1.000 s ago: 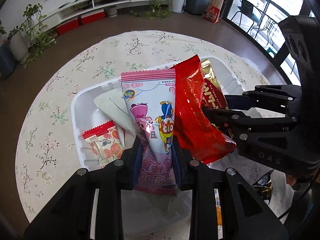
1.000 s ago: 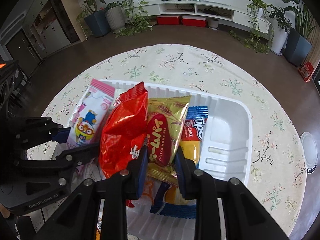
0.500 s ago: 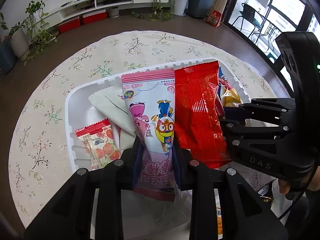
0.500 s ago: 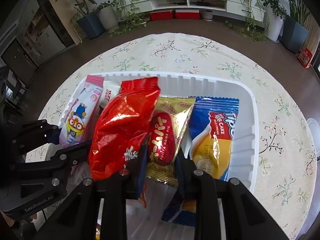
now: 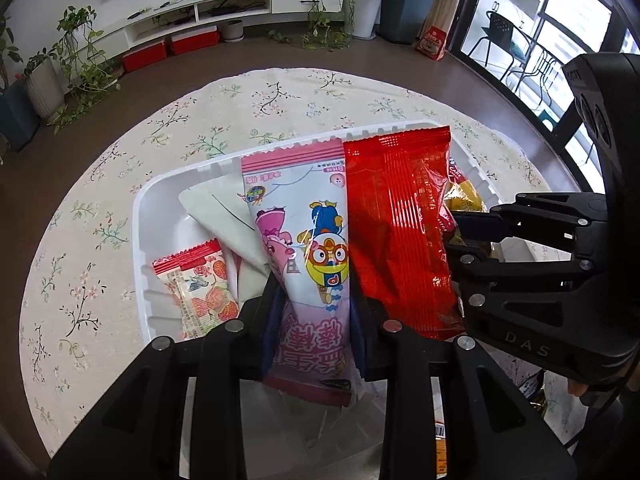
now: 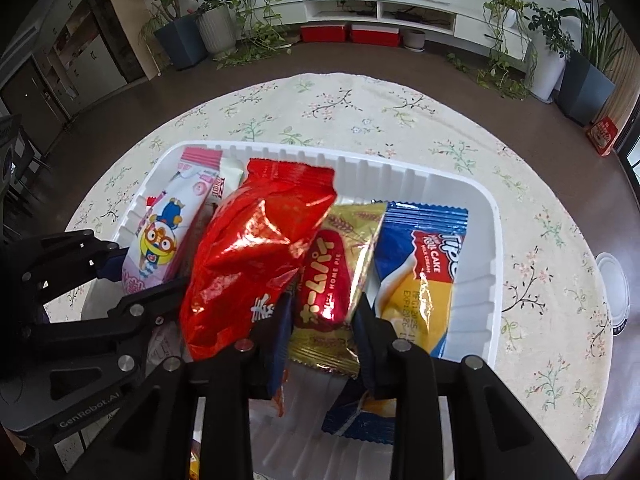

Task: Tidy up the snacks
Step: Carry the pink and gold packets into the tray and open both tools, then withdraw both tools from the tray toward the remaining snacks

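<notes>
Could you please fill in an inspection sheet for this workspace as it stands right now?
Surface: round table under a floral cloth.
Job's things: white tray holding a pink cartoon packet, red packet, gold pie packet, blue cake packet and small strawberry packet.
Clutter: white lid on the cloth.
Grippers: left gripper around the pink cartoon packet, jaws opening; right gripper around the gold pie packet, jaws opening.
Cables: nothing seen.
Surroundings: potted plants, white shelf, red boxes.
</notes>
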Demonstrator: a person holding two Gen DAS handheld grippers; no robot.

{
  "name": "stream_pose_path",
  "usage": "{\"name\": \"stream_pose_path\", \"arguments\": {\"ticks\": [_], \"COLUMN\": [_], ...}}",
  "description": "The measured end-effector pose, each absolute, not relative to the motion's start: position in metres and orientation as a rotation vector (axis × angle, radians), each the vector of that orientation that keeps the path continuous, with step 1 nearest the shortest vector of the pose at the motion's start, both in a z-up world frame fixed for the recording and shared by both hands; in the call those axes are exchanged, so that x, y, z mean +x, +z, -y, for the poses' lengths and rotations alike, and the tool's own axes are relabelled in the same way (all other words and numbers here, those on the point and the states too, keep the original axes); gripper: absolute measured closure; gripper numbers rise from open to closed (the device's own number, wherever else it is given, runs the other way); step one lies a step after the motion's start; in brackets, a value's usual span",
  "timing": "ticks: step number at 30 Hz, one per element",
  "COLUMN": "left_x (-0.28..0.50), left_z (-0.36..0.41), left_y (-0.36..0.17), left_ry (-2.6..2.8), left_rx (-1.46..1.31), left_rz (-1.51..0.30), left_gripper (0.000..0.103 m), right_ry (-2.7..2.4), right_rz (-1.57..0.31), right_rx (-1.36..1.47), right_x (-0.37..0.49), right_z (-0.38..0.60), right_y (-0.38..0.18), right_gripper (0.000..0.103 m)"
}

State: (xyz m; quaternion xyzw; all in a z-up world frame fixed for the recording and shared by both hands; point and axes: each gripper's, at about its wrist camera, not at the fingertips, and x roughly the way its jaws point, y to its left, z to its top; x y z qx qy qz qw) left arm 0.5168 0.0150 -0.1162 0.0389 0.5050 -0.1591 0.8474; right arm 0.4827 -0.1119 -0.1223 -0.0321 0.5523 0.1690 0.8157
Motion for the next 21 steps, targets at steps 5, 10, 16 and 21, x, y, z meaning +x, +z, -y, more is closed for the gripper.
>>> {"name": "stream_pose_path", "arguments": {"ticks": [5,10,16,21], "left_x": [0.510,0.506,0.505,0.500], "left_z": [-0.016,-0.015,-0.023,-0.024], "left_y": [-0.112,-0.107,-0.099,-0.091], "left_ry": [-0.327,-0.318,-0.287,-0.286], "left_rx": [0.088,0.097,0.068,0.073], "left_rz": [-1.055,-1.039,-1.020,-1.001], "left_gripper": [0.072,0.050,0.030,0.029], "right_ry": [0.347,0.320,0.304,0.300], "right_rz": [-1.162,-1.151,-1.140,-1.127], "right_rx": [-0.067,-0.079,-0.073,-0.073], "right_x": [0.482,0.482,0.481,0.479], "right_z": [0.115,0.118,0.125,0.125], "right_y": [-0.115,-0.111,-0.108,-0.104], "right_gripper": [0.060,0.058,0.045,0.042]}}
